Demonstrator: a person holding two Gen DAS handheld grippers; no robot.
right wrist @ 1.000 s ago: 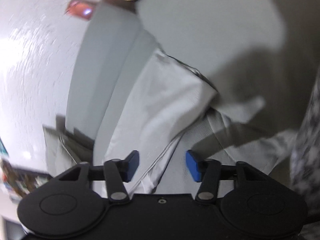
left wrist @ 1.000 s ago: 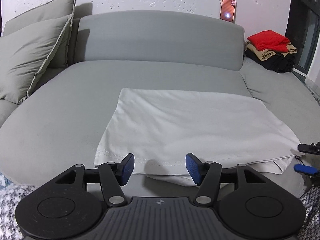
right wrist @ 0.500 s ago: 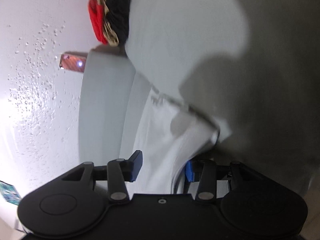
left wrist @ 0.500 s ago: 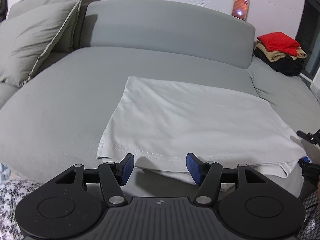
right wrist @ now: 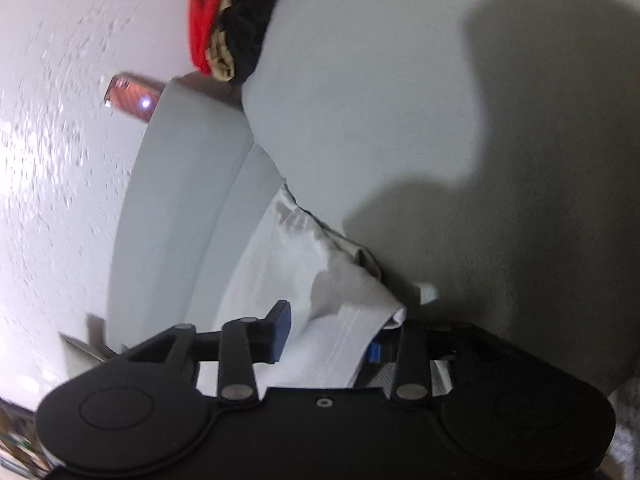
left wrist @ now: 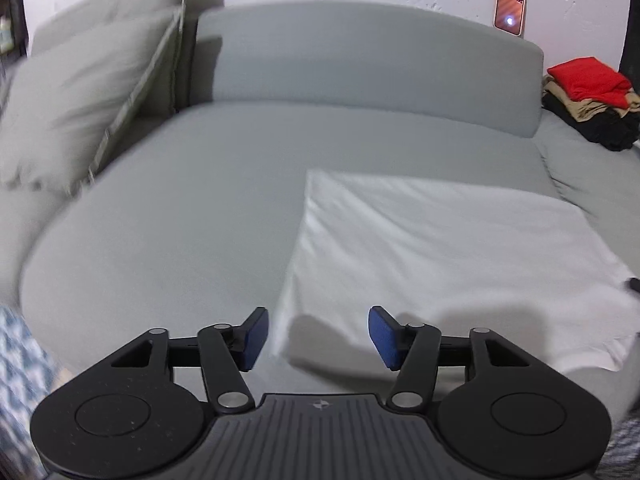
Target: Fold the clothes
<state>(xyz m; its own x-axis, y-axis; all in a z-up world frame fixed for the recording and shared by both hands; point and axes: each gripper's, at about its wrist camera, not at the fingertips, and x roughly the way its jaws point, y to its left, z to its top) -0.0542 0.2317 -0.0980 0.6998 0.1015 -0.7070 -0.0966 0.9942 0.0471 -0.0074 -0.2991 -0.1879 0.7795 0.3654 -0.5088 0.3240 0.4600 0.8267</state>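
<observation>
White garment (left wrist: pixel 440 240), grey sofa (left wrist: pixel 180 240), red-tan-black clothes stack (left wrist: pixel 592 100).

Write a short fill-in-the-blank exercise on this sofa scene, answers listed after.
1. The white garment lies spread on the grey ____.
2. The top item of the folded clothes stack is ____.
3. The phone stands atop the sofa's ____.
4. The hem between the closing right claw pads is ____.

Answers: sofa; red; backrest; white
</observation>
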